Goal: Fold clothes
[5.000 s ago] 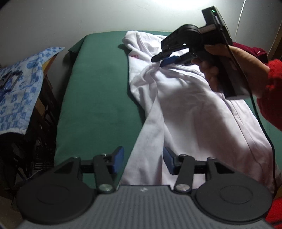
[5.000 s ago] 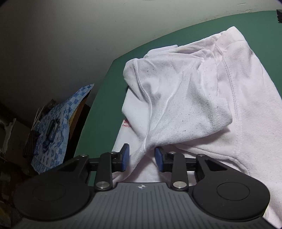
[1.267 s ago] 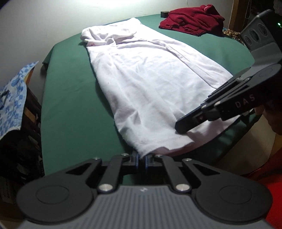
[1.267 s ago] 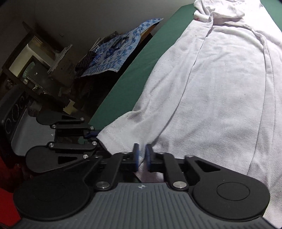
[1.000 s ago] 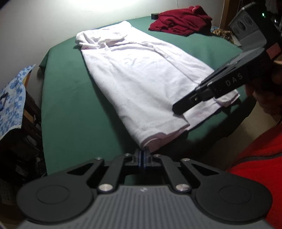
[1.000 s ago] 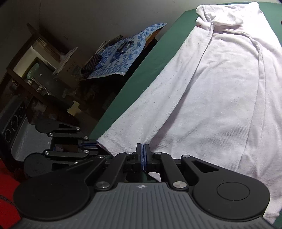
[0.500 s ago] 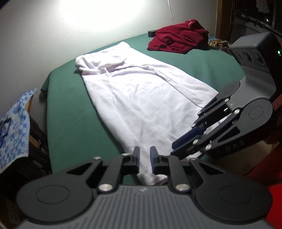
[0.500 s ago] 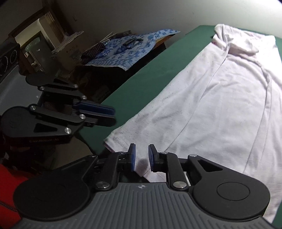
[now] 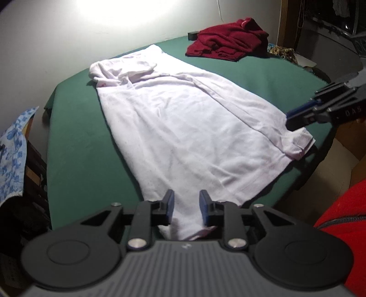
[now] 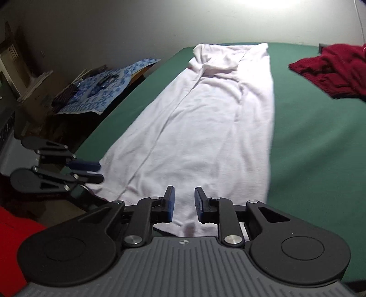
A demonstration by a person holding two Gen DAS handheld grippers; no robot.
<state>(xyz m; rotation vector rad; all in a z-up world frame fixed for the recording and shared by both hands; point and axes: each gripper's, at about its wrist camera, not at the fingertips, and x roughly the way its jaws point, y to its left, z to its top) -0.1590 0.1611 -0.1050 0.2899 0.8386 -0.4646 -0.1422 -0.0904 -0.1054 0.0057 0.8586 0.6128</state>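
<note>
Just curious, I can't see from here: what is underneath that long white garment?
The white garment lies spread on a green cloth-covered surface, which shows all around it. Whatever sits directly beneath the fabric is covered; its near hem hangs over the edge.

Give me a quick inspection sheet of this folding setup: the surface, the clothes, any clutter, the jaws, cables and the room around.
Surface: green table, mostly covered down its length.
Job's things: white garment spread long and flat, bunched at the far end; near hem reaches the table edge.
Clutter: red garment heaped at the far corner, small dark box beside it.
Grippers: left gripper and right gripper both at the near hem, jaws apart, nothing held.
Cables: thin white cable on the wall.
Surroundings: blue patterned cloth over furniture beside the table.
</note>
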